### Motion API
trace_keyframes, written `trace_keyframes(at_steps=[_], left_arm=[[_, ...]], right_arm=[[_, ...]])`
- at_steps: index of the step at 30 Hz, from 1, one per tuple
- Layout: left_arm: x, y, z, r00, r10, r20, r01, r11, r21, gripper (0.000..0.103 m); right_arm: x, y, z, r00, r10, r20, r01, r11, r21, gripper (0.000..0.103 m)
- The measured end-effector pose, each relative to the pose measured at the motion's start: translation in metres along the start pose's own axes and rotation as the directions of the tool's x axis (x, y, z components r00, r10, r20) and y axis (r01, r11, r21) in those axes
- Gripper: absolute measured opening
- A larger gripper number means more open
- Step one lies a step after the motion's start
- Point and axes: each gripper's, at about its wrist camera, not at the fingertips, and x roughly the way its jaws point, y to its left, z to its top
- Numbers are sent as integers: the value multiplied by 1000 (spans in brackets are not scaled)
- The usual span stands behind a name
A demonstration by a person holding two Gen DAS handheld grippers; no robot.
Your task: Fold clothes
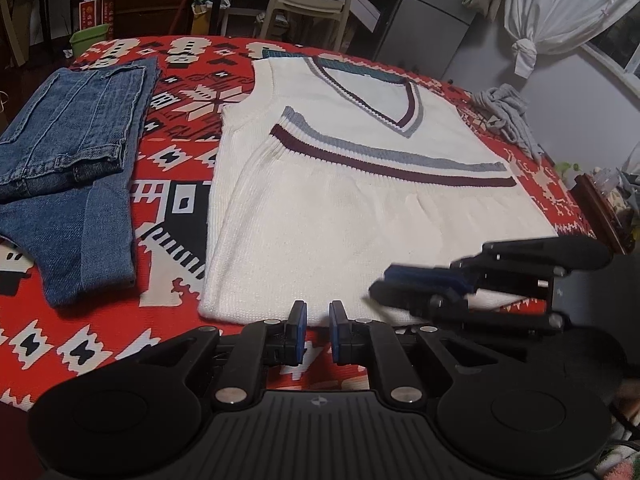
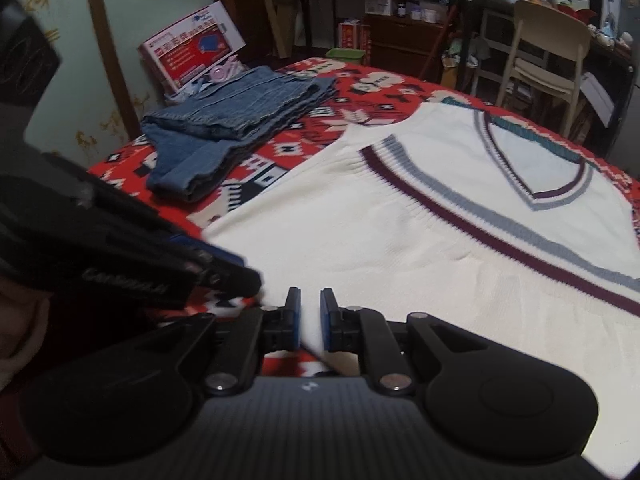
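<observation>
A cream knit vest point(image 1: 360, 208) lies flat on the red patterned cloth point(image 1: 172, 168), its V-neck (trimmed maroon and grey) toward twelve o'clock and its bottom part folded up, showing a maroon-and-grey band across the chest. The left gripper point(image 1: 318, 330) hovers at the near hem at six o'clock, jaws slightly parted, empty. The right gripper point(image 2: 310, 320), at four o'clock, looks the same, though blurred. Folded jeans point(image 1: 68, 152) sit at nine o'clock, apart from the vest.
</observation>
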Motion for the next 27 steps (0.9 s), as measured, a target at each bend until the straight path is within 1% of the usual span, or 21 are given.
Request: trace_keyframes(at_steps=[3,7,11,14,19,20,22,23,26,27], left_arm=[[4,-3,1,1000,6,3,-6,1000,-8,11],[10,-6,4,1000,16,9,-16,1000,-10,11],[14,-5,3,999,37,-1,-37,999,-1,11],[14,-1,3,1000,31,-1,-31,999,-14,11],[13,1,2,1000,25,3,-25,999,-29,11],[13,1,2,1000,25,4,-25,999,-30,11],[13,1,1,1000,23,5,-23,999,-31,11],[13,1,1,1000,22,5,-22,999,-32,11],[13,2,1,1000,21,5,-21,999,-31,11],[13,2,1,1000,21,6,-20,999,-31,12]], right_arm=[[5,-15,3,1000,-30,-9,30,999,42,11],[10,-26,8,1000,-11,-3,11,998,58,11],[18,-29,14,1000,-23,-3,23,999,33,11],[26,-36,19,999,-45,-3,45,999,28,12],[28,-40,25,998,-53,18,53,998,16,12],[28,-41,26,998,-55,22,55,998,14,11],[28,-42,28,998,-58,30,58,998,9,5],[29,-43,29,998,-60,35,60,998,7,4],[27,-36,27,1000,-15,24,15,1000,-16,3],[29,-35,26,1000,-17,18,17,999,-27,3]])
